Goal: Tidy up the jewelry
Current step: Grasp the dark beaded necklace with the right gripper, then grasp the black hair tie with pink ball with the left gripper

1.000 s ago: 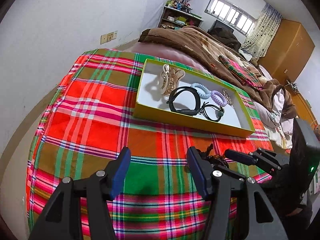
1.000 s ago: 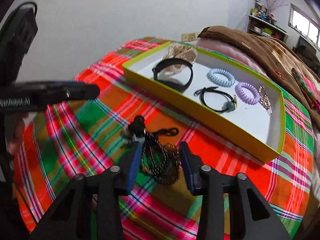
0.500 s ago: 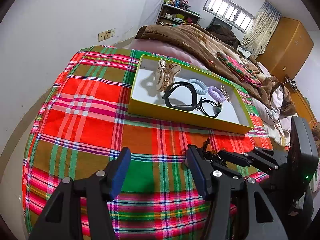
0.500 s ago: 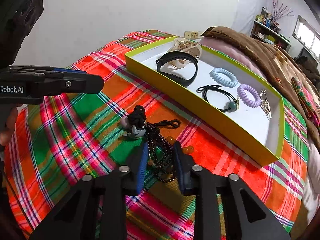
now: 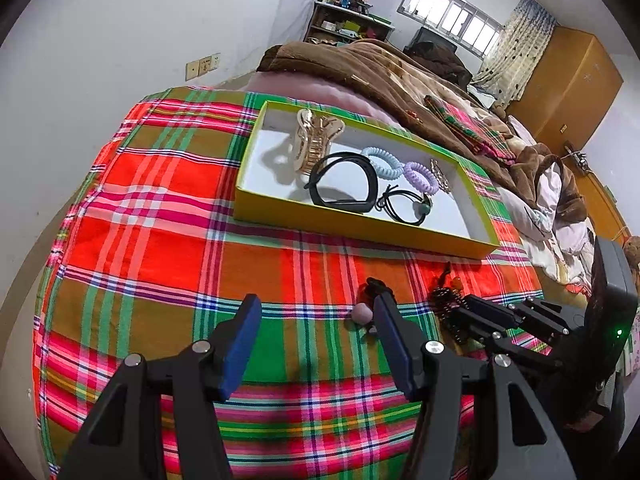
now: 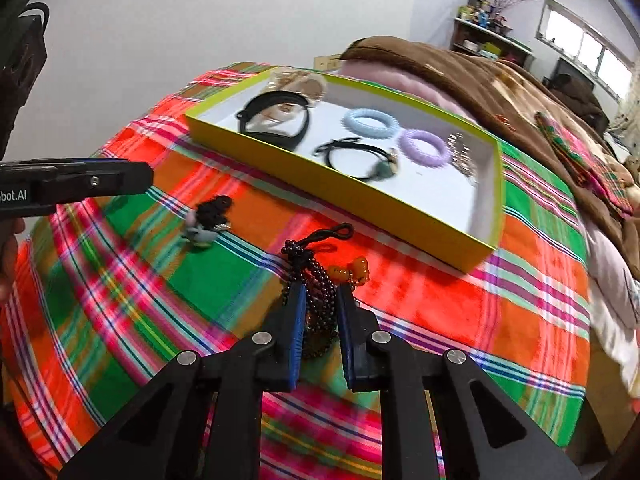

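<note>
Bed, plaid cloth point(image 5: 160, 216); white wall, far window point(image 5: 452, 16). Yellow tray point(image 5: 360, 222) holds bands. Right claw point(image 6: 320, 300) closing, beaded necklace point(image 6: 316, 280) between pads. Left claw point(image 5: 316, 320) spread, empty. Left view alone shows wardrobe point(image 5: 568, 80).

A loud plaid cloth point(image 5: 160, 216) in red, orange and green covers the near end of the bed. Beyond it, a rumpled brown blanket point(image 5: 384, 68) is heaped over the far part, with a strip of pink bedding point(image 5: 320, 88) showing under its edge. On the white wall at the far left sits a beige socket plate point(image 5: 203, 65). Far back, a wooden shelf unit point(image 5: 344, 24) is crowded with small bottles and a spray of dry twigs. To its right, a barred window point(image 5: 452, 14) glows bright, a spotted curtain point(image 5: 516, 52) hangs beside it, and a tall orange-brown wardrobe point(image 5: 568, 80) fills the far right corner.
</note>
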The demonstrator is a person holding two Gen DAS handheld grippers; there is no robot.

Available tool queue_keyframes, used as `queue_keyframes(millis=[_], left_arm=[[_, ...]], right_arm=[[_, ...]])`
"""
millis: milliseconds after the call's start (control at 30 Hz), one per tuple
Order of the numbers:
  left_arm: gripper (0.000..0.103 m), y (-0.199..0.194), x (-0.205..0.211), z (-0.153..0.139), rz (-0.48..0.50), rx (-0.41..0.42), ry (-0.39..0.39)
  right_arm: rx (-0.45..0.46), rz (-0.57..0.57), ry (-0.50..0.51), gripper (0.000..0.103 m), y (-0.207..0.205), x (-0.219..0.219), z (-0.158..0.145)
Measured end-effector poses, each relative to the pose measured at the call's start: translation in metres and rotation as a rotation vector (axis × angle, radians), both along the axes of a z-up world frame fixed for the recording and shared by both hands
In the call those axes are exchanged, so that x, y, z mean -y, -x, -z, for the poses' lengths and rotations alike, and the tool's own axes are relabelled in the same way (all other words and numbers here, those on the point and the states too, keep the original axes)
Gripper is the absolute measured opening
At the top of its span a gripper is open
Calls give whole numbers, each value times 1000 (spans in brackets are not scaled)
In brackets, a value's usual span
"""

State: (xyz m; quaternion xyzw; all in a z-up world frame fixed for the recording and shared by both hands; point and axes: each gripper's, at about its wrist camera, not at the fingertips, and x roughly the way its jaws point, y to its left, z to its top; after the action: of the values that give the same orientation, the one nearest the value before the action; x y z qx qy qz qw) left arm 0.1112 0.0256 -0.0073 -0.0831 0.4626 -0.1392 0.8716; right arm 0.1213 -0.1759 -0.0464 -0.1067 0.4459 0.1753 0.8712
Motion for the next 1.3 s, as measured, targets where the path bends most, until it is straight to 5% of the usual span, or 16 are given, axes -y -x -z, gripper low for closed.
queue_keyframes(millis=[400,533,1300], left_arm=[[60,-3,17,5,44,-27,-9],[60,-3,22,8,56,-36,-14],[58,-10,54,25,71,-35,-97]], right_arm=[[17,-76,56,20,-2,-5,3],[20,-72,40,10,0,-5,4],[119,66,-129,7,16,39,-17]])
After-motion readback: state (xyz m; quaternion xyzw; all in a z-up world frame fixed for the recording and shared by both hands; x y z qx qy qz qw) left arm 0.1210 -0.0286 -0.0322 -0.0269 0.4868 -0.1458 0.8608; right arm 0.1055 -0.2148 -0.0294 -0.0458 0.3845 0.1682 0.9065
